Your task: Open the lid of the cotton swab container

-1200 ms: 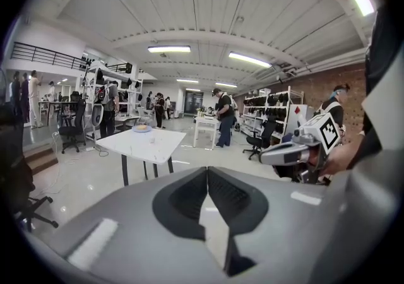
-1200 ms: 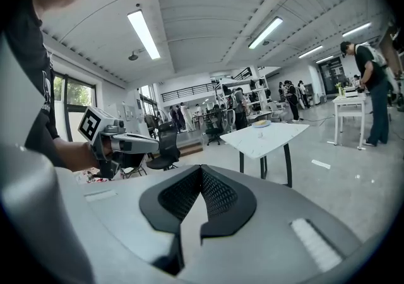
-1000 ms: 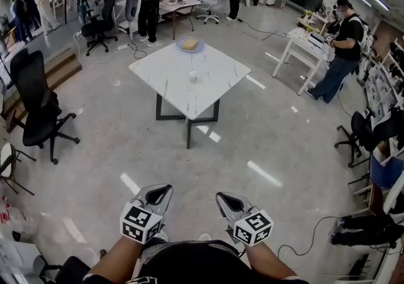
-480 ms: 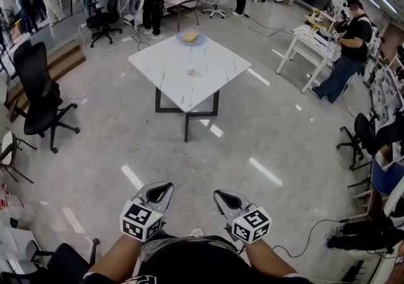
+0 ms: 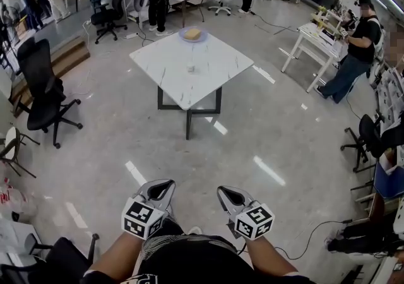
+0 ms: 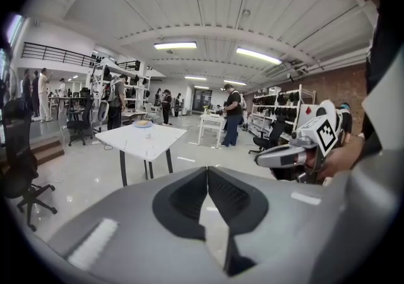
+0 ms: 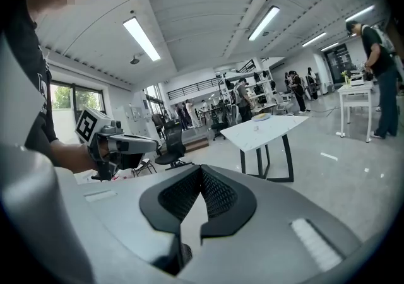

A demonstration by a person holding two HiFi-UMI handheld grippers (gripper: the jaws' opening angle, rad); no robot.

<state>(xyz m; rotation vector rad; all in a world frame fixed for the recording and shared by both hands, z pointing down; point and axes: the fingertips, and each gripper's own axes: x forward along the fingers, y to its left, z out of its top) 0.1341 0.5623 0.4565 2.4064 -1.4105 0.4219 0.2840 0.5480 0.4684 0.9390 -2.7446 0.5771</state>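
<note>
The cotton swab container [image 5: 191, 69] is a small white pot near the middle of a white marble-top table [image 5: 167, 65], a few steps ahead across the floor. It is a tiny speck [image 6: 149, 136] in the left gripper view. My left gripper [image 5: 161, 187] and right gripper [image 5: 228, 194] are held low in front of my body, far from the table. Both are shut with nothing between their jaws, as the left gripper [image 6: 207, 170] and right gripper [image 7: 201, 168] show in their own views.
A blue plate with a yellow thing [image 5: 192, 35] sits at the table's far corner. Black office chairs [image 5: 44, 90] stand at the left, and white tables [image 5: 315, 40] with a person [image 5: 360, 49] at the right. More people stand at the back. A cable [image 5: 303, 238] lies on the floor.
The head view has shifted a little, so the table sits slightly higher in the frame. Both grippers stay shut in the same place before my body.
</note>
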